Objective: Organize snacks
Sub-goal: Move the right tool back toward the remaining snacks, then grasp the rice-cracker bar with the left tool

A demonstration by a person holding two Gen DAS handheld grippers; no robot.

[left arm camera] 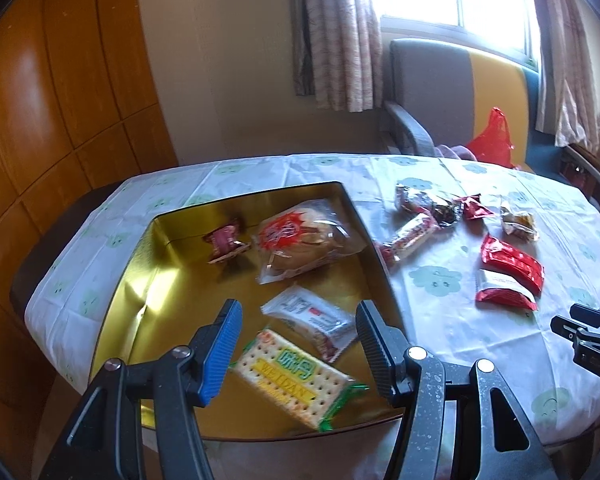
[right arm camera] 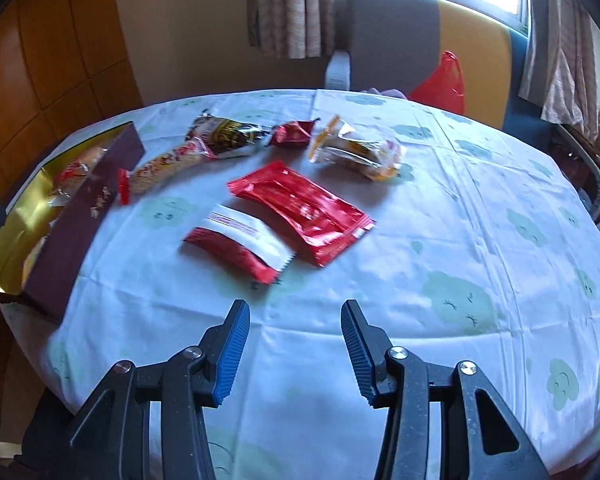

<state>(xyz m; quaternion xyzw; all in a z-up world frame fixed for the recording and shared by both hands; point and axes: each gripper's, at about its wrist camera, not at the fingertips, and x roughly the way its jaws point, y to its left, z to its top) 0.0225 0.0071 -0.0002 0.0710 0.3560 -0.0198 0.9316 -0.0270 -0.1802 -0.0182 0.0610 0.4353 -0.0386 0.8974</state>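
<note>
A gold-lined box sits on the table's left side and holds a bread bag, a small red sweet, a white snack bar and a cracker pack. My left gripper hovers open over the box with nothing between its fingers. My right gripper hangs open above bare tablecloth, a little short of a red-and-white packet and a red packet. Farther back lie a long striped bar, a dark wrapped snack, a small red wrapper and a clear-bagged pastry.
The round table wears a white cloth with green cloud prints. A grey and yellow chair stands behind it with a red plastic bag on the seat. Wooden panelling lines the left wall; curtains frame a bright window.
</note>
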